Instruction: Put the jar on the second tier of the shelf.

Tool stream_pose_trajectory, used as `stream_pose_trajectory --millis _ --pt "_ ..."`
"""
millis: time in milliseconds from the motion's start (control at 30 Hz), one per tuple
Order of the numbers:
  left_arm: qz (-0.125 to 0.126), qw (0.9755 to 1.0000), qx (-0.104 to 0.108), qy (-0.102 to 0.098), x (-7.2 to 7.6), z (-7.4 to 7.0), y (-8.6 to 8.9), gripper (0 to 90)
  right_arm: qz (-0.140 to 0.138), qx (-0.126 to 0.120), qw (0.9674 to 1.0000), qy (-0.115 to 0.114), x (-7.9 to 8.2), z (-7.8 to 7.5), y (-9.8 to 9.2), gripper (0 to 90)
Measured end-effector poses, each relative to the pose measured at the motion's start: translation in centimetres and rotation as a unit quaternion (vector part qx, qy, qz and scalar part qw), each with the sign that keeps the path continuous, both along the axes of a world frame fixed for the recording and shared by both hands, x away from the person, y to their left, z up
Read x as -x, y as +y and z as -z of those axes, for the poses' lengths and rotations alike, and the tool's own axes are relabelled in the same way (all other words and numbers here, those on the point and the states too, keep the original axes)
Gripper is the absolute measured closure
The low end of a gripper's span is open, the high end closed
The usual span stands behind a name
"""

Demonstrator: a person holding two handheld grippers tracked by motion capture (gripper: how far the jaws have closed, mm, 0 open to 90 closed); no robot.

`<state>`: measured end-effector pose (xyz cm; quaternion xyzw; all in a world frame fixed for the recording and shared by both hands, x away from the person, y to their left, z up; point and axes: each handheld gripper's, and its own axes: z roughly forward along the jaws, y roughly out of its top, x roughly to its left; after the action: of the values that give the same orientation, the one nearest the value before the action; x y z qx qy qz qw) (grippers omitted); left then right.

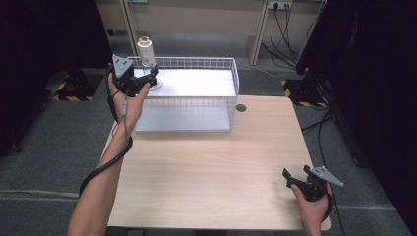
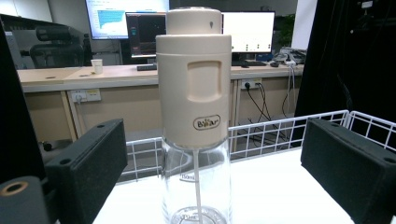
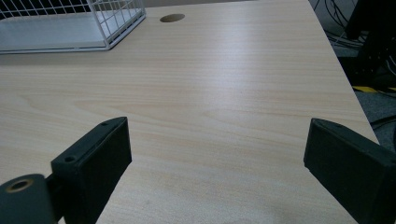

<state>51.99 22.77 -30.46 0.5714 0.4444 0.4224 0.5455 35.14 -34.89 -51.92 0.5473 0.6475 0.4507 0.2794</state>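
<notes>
Left hand-held gripper (image 2: pixel 212 163) open round bottle (image 2: pixel 195 107) — in wire basket (image 1: pixel 235 73).

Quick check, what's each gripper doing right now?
Left gripper: open, jaws either side of the bottle, not touching it.
Right gripper: open, holding nothing, over the table.

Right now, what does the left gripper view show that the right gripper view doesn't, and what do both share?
Left gripper view: a cream-topped clear bottle standing between the open left tool jaws, with desks and monitors behind. Right gripper view: bare wooden table with its cable hole ahead of the open right tool. Both: the white wire basket.
</notes>
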Motion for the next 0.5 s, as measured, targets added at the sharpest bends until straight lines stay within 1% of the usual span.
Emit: stream_pose_trajectory --millis 267,333,400,500 --pt "0.003 1.0 -0.004 0.003 0.8 0.6 0.1 6.8 0.0 -0.001 1.0 0.0 0.0 0.0 0.0 7.7" --pt "0.002 1.0 0.001 -0.001 1.1 0.8 0.1 6.9 0.0 -0.001 1.0 0.0 0.0 0.0 0.0 7.8" --pt "-0.001 1.0 -0.001 -0.003 1.4 1.1 0.2 7.0 0.0 -0.001 1.0 0.0 0.0 0.0 0.0 7.7" --pt "0.002 1.0 0.0 0.003 1.6 1.6 0.4 7.0 -0.001 0.001 1.0 0.0 0.0 0.0 0.0 7.8"
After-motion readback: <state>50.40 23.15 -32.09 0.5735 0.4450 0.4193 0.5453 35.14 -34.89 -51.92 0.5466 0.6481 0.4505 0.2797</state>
